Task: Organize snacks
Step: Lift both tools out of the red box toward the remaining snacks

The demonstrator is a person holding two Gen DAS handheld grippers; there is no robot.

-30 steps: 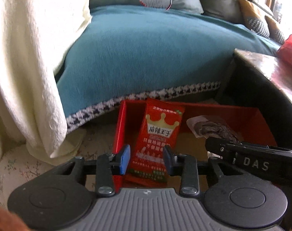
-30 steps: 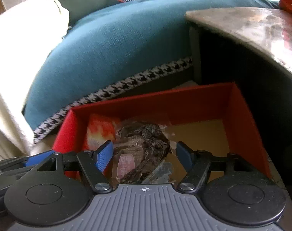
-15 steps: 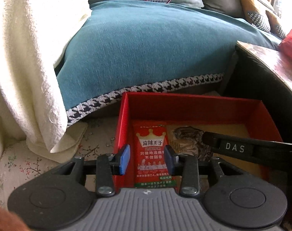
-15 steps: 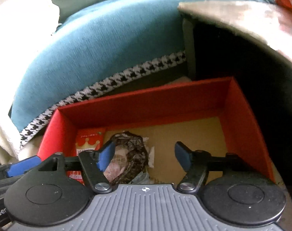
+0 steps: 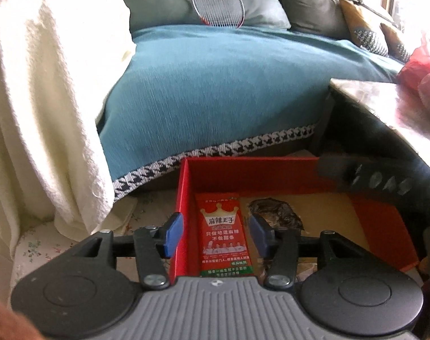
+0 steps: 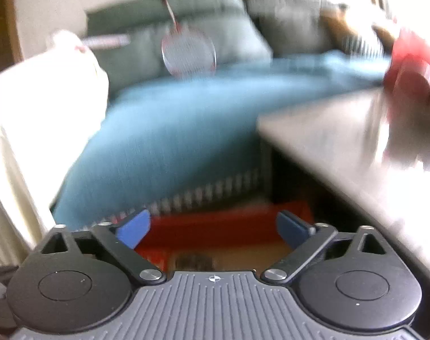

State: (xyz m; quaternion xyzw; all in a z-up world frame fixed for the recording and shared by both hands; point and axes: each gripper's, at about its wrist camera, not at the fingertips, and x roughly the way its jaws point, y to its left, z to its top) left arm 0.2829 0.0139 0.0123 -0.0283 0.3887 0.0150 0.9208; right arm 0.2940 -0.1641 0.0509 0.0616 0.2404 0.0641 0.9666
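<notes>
While its jaws have just been opening with nothing clamped, the left gripper (image 5: 216, 233) tilts down over the red box (image 5: 271, 174); inside the box lie the red snack packet (image 5: 224, 233) and dark snack (image 5: 274, 215). Above the box, the right gripper (image 6: 213, 228) gapes wide, empty.

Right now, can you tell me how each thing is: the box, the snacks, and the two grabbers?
Red box: open on top, on the floor by the sofa.
Red snack packet: lying flat in the box, against its left wall.
Dark snack packet: lying flat beside the red one.
Left gripper: open, jaws just widened, holding nothing.
Right gripper: wide open, jaws just widened, empty; view blurred.
Badminton racket: leaning on the sofa cushion.
</notes>
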